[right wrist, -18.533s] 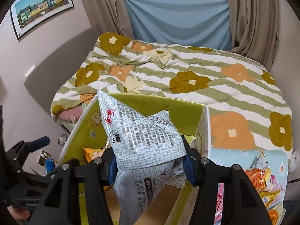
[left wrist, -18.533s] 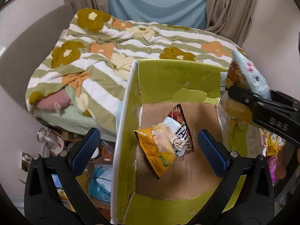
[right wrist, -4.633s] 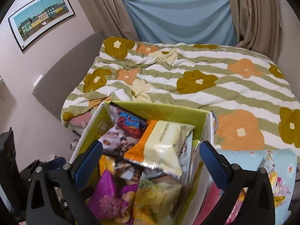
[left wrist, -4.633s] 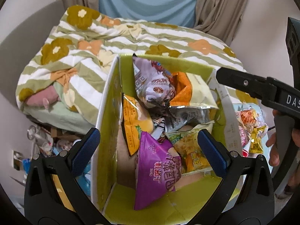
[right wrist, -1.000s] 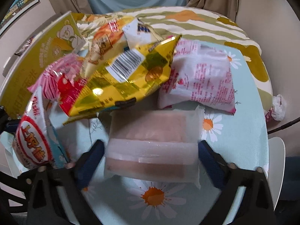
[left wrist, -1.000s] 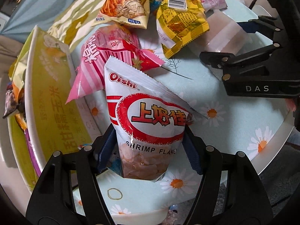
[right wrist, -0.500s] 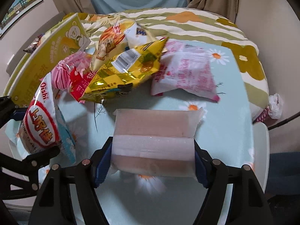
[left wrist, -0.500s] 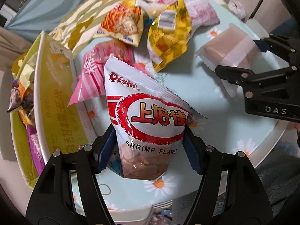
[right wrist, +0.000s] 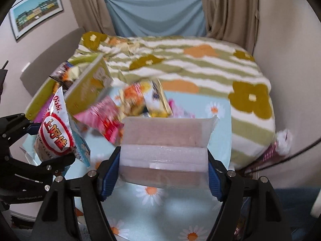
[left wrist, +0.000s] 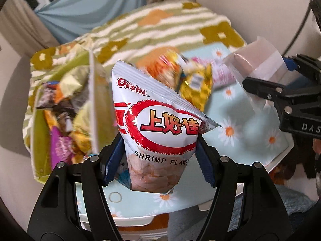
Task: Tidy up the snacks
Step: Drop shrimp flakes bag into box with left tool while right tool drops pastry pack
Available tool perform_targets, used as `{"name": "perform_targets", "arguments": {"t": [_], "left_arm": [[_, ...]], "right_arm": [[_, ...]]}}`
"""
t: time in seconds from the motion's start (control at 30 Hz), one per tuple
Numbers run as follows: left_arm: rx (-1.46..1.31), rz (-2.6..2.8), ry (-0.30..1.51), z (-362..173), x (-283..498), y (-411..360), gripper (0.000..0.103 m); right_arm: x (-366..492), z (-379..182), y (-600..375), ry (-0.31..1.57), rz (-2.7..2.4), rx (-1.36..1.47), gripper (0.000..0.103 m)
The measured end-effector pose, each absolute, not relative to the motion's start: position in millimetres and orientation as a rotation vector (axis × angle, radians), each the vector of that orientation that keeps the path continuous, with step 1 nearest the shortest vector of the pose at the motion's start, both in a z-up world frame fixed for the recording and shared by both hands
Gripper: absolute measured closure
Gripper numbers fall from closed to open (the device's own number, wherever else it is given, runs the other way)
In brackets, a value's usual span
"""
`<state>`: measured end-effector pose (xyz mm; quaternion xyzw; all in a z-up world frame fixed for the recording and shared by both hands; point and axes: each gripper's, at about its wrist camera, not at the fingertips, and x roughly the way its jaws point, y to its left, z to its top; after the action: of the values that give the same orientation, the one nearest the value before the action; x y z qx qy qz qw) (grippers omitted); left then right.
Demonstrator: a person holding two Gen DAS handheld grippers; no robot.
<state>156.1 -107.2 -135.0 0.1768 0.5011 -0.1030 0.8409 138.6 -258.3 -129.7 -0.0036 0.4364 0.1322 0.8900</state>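
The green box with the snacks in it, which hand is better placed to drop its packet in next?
Probably left. The left gripper grips the shrimp flakes bag, and the green box sits right beside it. The right gripper with the clear wrapped packet would have to cross the other gripper.

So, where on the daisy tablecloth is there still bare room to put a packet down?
The near half of the daisy tablecloth, below the clear wafer packet, is bare up to the edge. A bare strip runs along its right edge by the striped bedcover. Its far left is crowded: the pink bag and yellow bag are heaped beside the green box, which is nearly full.
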Motion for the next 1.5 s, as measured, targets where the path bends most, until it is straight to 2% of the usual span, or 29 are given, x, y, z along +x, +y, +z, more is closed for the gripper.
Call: {"name": "perform_targets", "arguments": {"t": [0.17,0.47,0.67,0.83,0.9,0.93,1.03,1.5], "left_arm": [[0.301,-0.179,1.010,-102,161,-63,0.035],[0.124,-0.065,0.970,-65,184,66,0.035],[-0.032,-0.024,1.026,-80,217,155,0.035],[-0.092,-0.039,1.095,-114,246,193,0.035],[-0.139,-0.074,1.122,-129,256,202,0.033],[-0.156,-0.085,1.128,-133,259,206,0.028],[-0.172,-0.099,1.124,-139,263,207,0.000],[-0.168,-0.032,1.068,-125,221,204,0.000]], "right_arm": [[141,-96,-225,0.847,0.307,-0.004,0.032],[163,-57,-130,0.774,0.425,0.011,0.032],[190,-58,-68,0.794,0.473,0.014,0.032],[213,-67,-28,0.830,0.468,0.011,0.032],[220,-74,-17,0.845,0.454,0.015,0.032],[223,-78,-14,0.852,0.449,0.019,0.032],[230,-86,-4,0.875,0.433,0.040,0.032],[246,-98,5,0.947,0.448,0.060,0.032]]}}
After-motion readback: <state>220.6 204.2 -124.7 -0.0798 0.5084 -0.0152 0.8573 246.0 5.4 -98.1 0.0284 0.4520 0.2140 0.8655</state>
